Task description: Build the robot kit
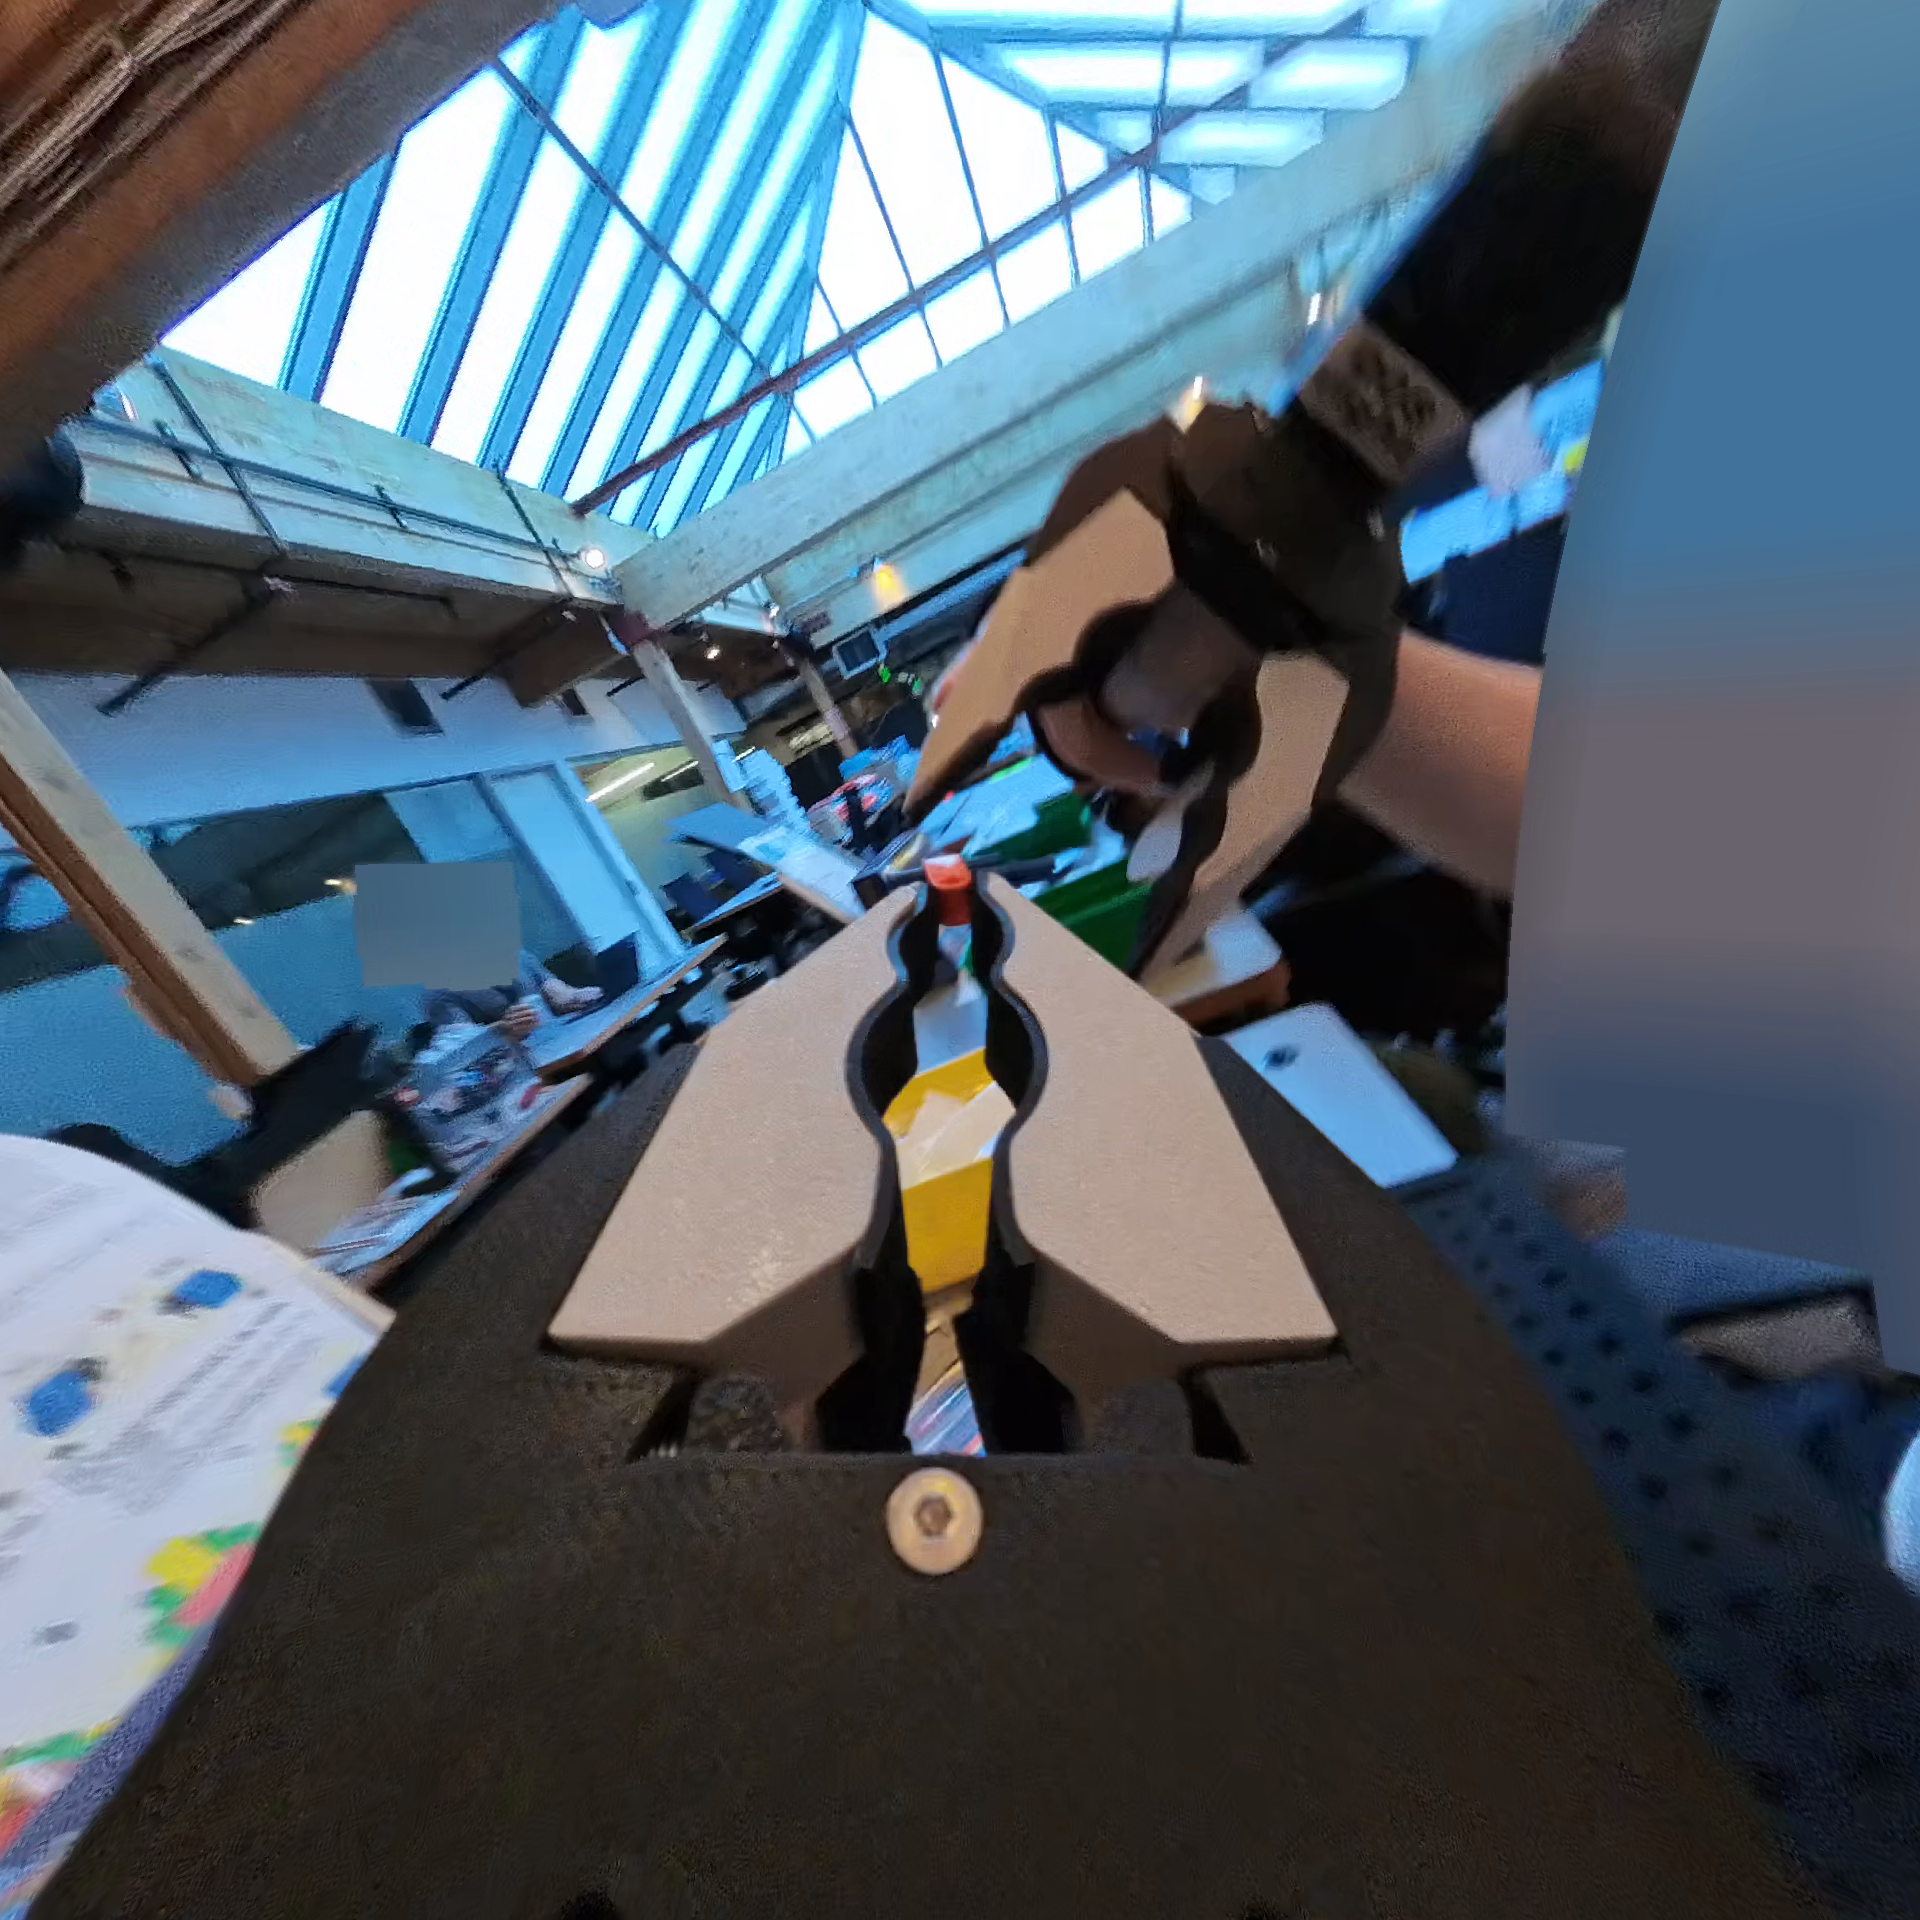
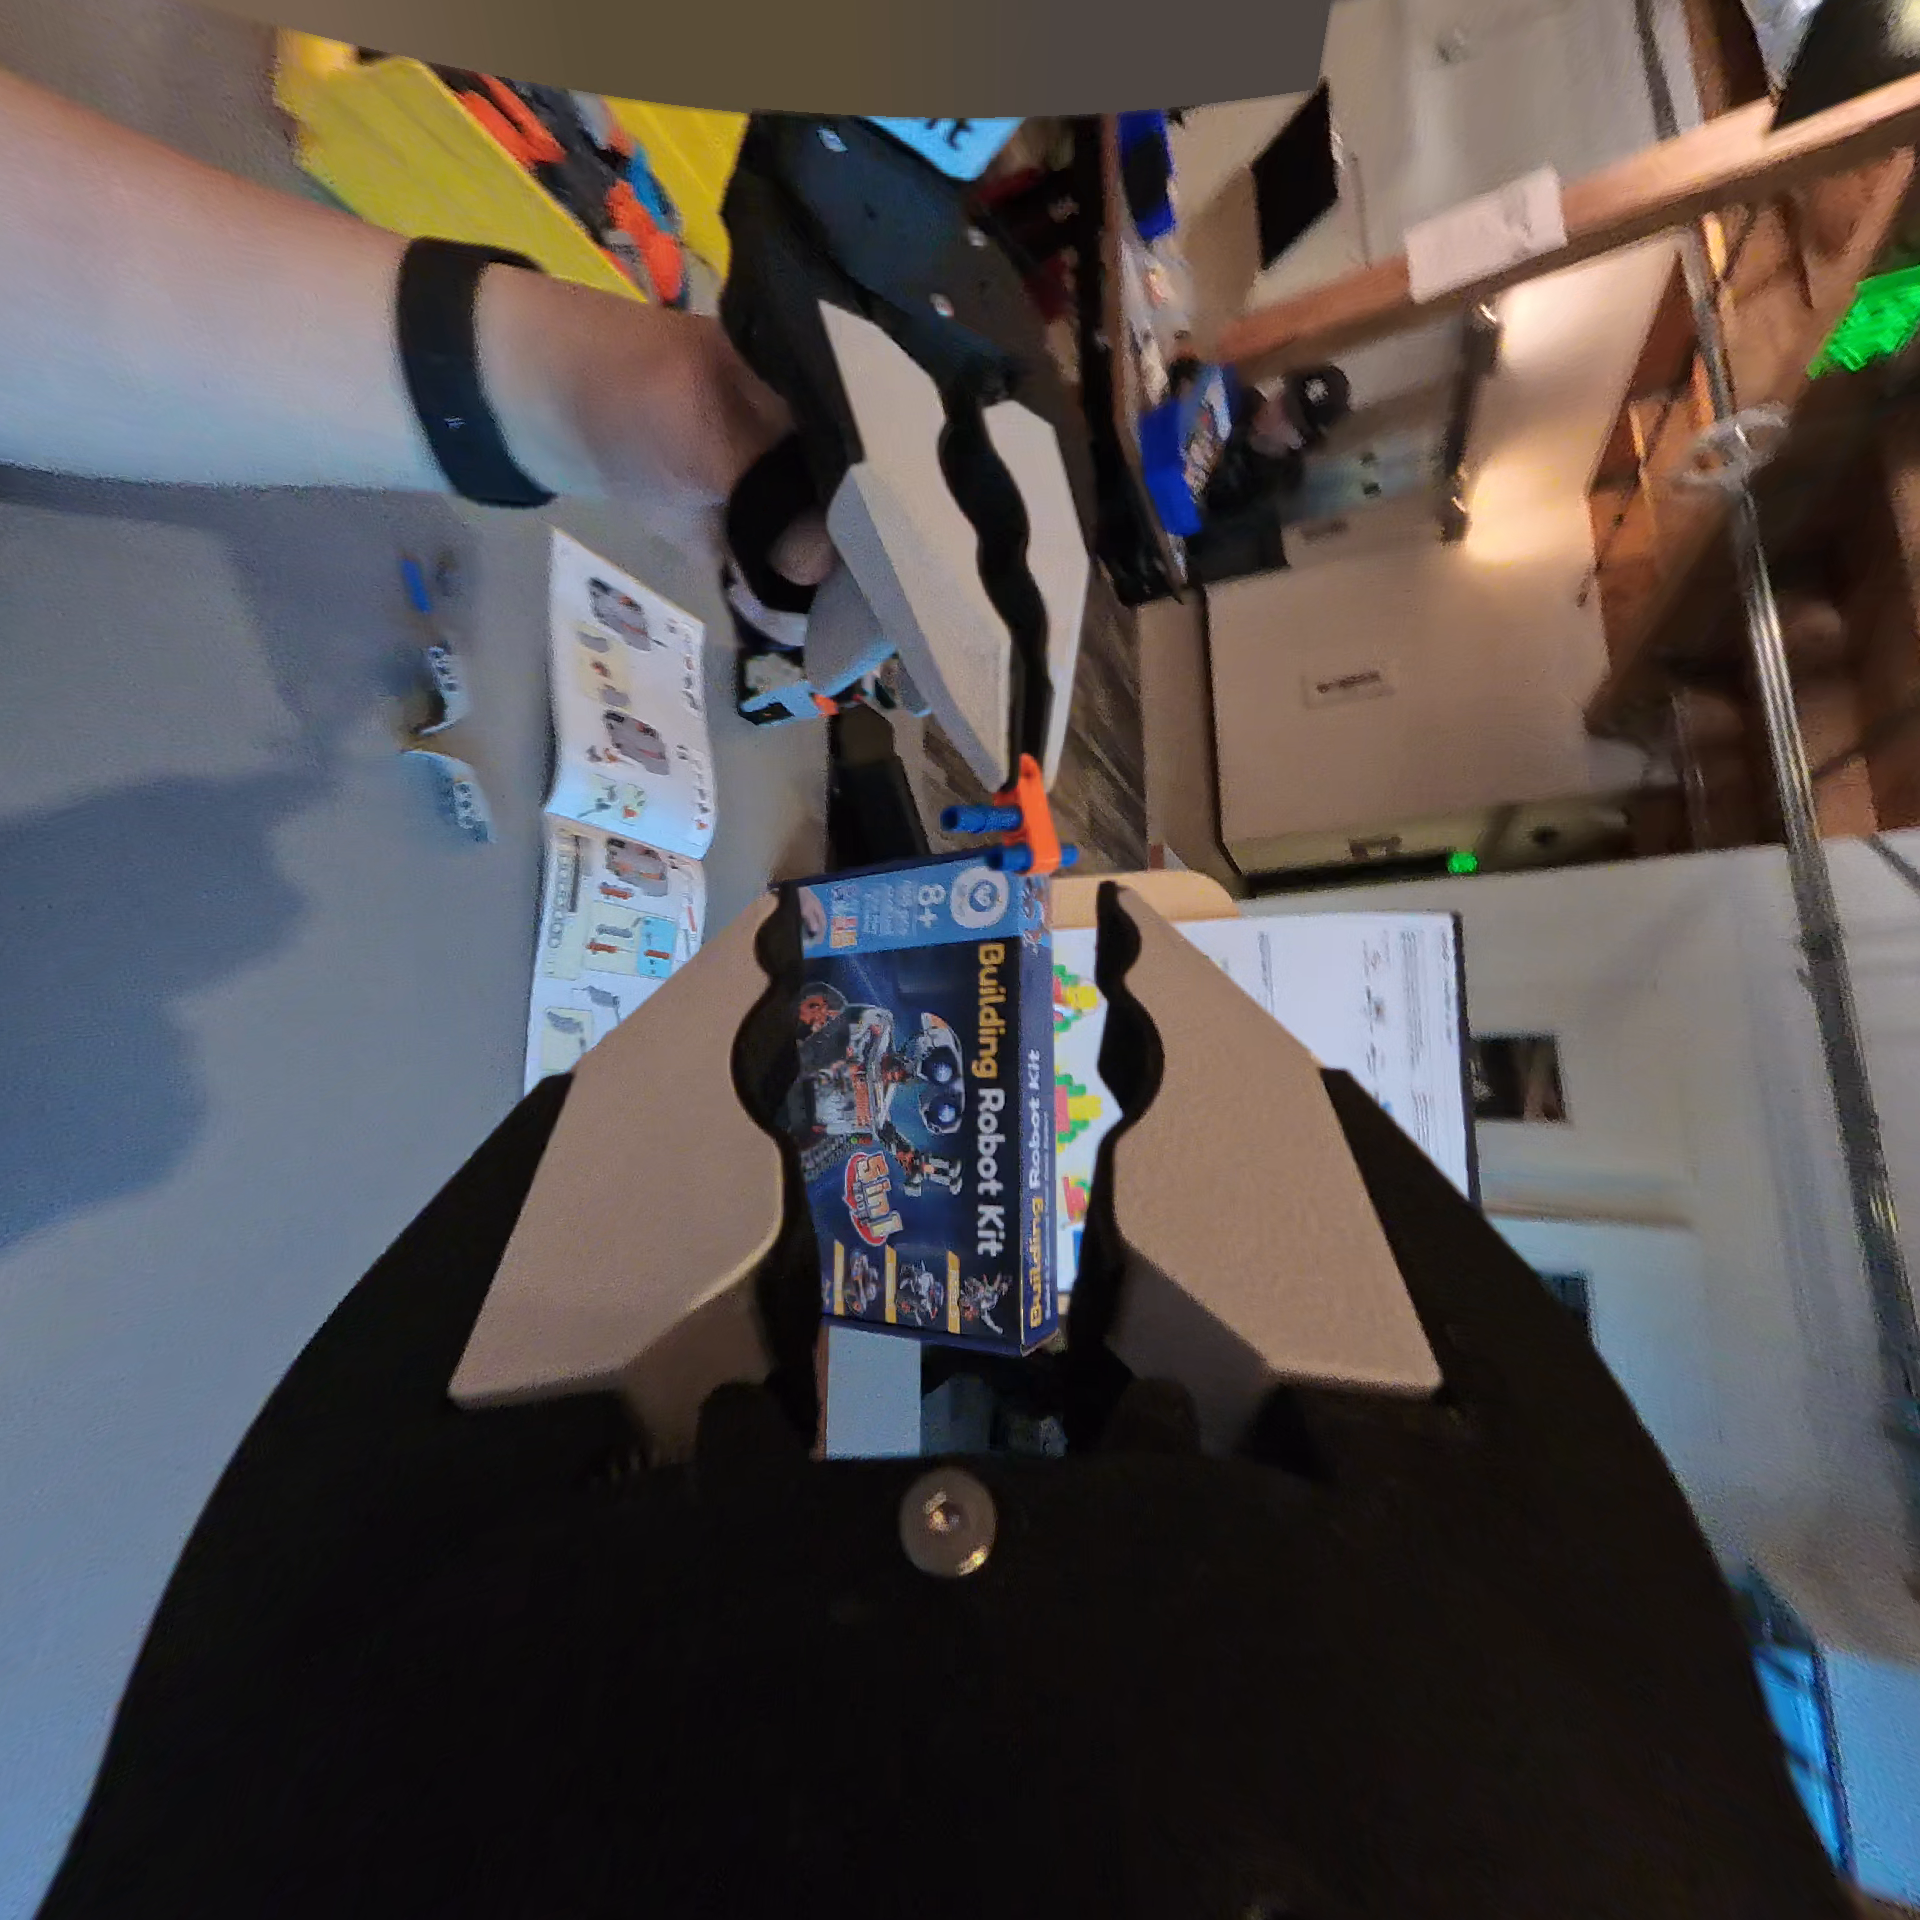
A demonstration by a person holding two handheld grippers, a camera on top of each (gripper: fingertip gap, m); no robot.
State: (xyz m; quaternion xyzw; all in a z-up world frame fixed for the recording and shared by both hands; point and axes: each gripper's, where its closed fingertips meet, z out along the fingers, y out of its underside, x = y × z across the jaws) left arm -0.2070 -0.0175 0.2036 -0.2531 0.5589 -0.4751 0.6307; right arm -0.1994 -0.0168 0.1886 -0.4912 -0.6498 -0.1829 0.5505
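Note:
My left gripper (image 1: 948, 904) is shut on a small orange piece (image 1: 948, 891) at its fingertips and is held up in the air. In the right wrist view the left gripper (image 2: 1029, 774) shows from the side, and the orange piece (image 2: 1029, 805) has two blue pegs (image 2: 982, 821) sticking out. My right gripper (image 2: 940, 909) is open and empty, its tips just short of the orange piece. It also shows in the left wrist view (image 1: 1034, 883), open, to the right of the left gripper's tips. A blue kit box (image 2: 925, 1122) lies beyond the right gripper's fingers.
An open instruction booklet (image 2: 623, 727) lies on the grey table (image 2: 208, 935), with small grey and blue parts (image 2: 447, 717) beside it. A yellow tray (image 2: 416, 156) holds orange and blue parts. A yellow bin (image 1: 940, 1195) shows between the left fingers. Shelves and cardboard boxes (image 2: 1392, 686) stand behind. The tips of both grippers are at nearly the same place.

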